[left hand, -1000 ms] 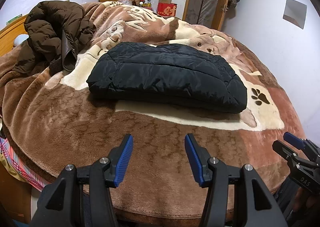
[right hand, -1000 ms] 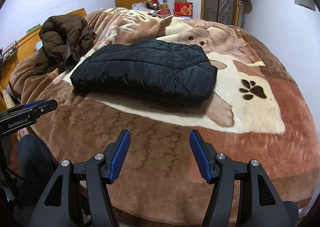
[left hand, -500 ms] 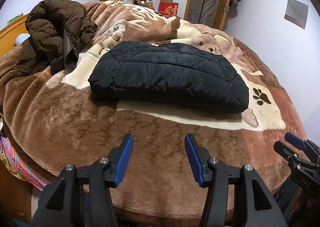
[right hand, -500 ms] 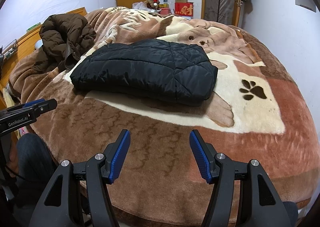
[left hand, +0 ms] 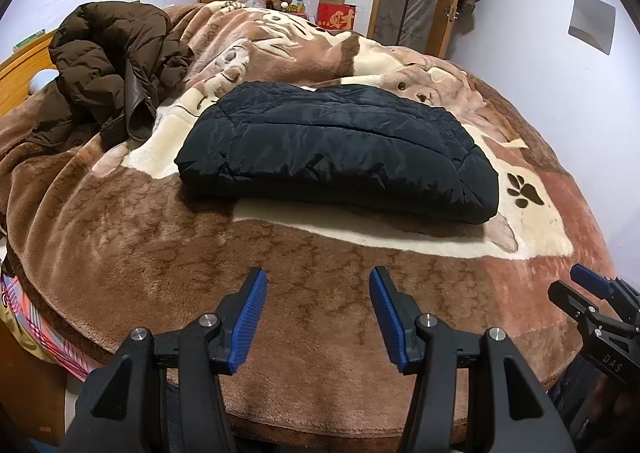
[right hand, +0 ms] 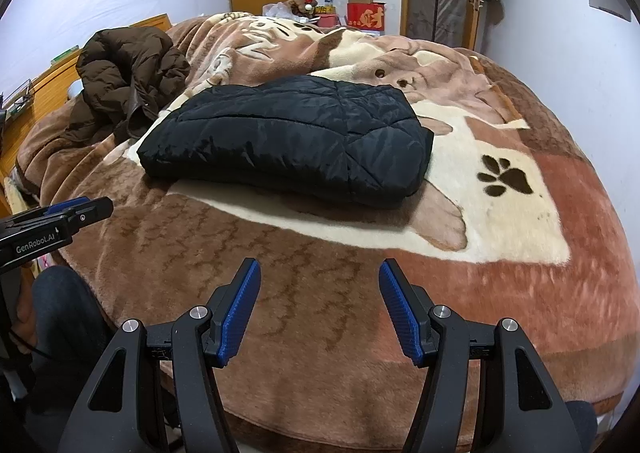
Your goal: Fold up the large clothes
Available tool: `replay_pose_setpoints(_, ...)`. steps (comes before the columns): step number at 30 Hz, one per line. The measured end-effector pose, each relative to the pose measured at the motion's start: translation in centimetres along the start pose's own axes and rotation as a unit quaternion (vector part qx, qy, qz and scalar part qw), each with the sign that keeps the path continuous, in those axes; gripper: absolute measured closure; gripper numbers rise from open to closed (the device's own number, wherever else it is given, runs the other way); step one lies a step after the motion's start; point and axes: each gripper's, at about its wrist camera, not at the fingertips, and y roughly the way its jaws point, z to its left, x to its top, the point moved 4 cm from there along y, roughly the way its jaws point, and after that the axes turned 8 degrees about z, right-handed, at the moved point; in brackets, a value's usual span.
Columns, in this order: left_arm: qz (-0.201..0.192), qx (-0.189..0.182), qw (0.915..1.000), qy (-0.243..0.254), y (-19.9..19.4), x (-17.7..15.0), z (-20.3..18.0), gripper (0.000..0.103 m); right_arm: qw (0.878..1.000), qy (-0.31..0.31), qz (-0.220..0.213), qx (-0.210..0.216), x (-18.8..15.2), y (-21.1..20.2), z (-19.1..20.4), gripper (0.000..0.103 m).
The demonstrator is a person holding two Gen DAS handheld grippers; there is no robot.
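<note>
We hold the left gripper (left hand: 318, 313) and the right gripper (right hand: 320, 309) over the near edge of the plush brown blanket (left hand: 140, 253), jaws apart, ribbed blue pads bare. The black quilted jacket (left hand: 340, 149) lies folded into a puffy slab mid-bed, well ahead of both. A crumpled brown down coat (left hand: 112, 65) sits far left. We read "GenRobot.AI" on the left gripper's side and "DAS" on the right's.

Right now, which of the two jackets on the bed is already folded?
The black quilted jacket in the middle of the blanket is folded flat. The brown puffy jacket behind it lies in a crumpled heap.
</note>
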Motion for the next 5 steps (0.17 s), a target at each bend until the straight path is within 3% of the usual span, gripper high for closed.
replay_pose_setpoints(5,0.001,0.0,1.0,-0.003,0.12,0.08,-0.12,0.047,1.0,-0.001,0.0,0.001,-0.02,0.05,-0.12,0.041)
